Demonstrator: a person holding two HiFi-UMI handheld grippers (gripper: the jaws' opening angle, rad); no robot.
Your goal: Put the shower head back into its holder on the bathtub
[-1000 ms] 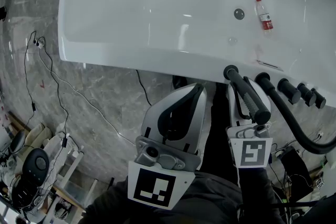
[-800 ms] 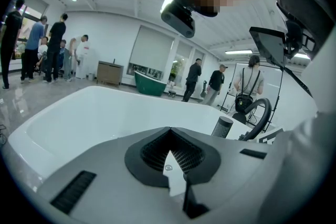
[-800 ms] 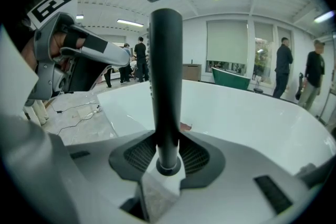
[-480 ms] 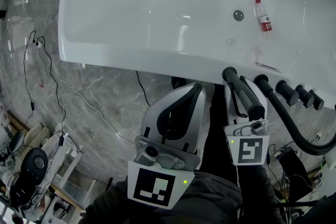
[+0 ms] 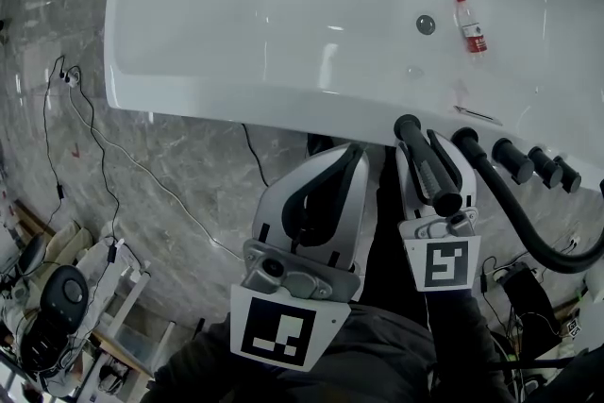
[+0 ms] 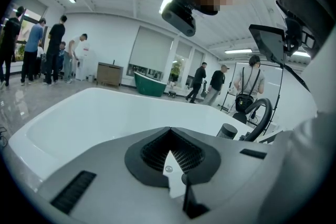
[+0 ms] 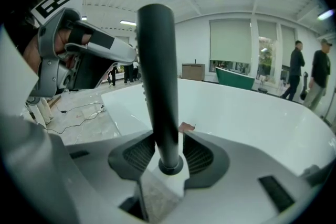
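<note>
Shower head on its way home: the right gripper [image 5: 427,156] pinches the black shower head [image 7: 157,71] lengthwise between its jaws, the wand's ringed end seated back between the pads and its far end reaching past the jaw tips toward the near rim of the white bathtub [image 5: 217,99]. The left gripper [image 6: 169,136], just to the right gripper's left, has its jaws pressed together on nothing and hangs short of the rim. Just right of the held wand, a row of 4 black fittings [image 5: 514,160] lines the rim. The black hose [image 5: 528,236] rises out of the nearest fitting [image 5: 464,140], loops away to the right gripper's right and leaves the view. That fitting looks the likeliest holder, though the pictures do not settle it. Doing the step well probably means a firm pinch, a swing of the wand rightward until it lines up over the socket, then a straight descent along its own length so the hose slack feeds back without kinking. Room is tight on that side: hose and neighbouring knobs crowd the gripper's right, and the rim's edge lies directly ahead. To the left and over the basin ahead the way is open, with only a bottle [image 5: 472,24] and the drain [image 5: 426,25] well beyond the jaws
</note>
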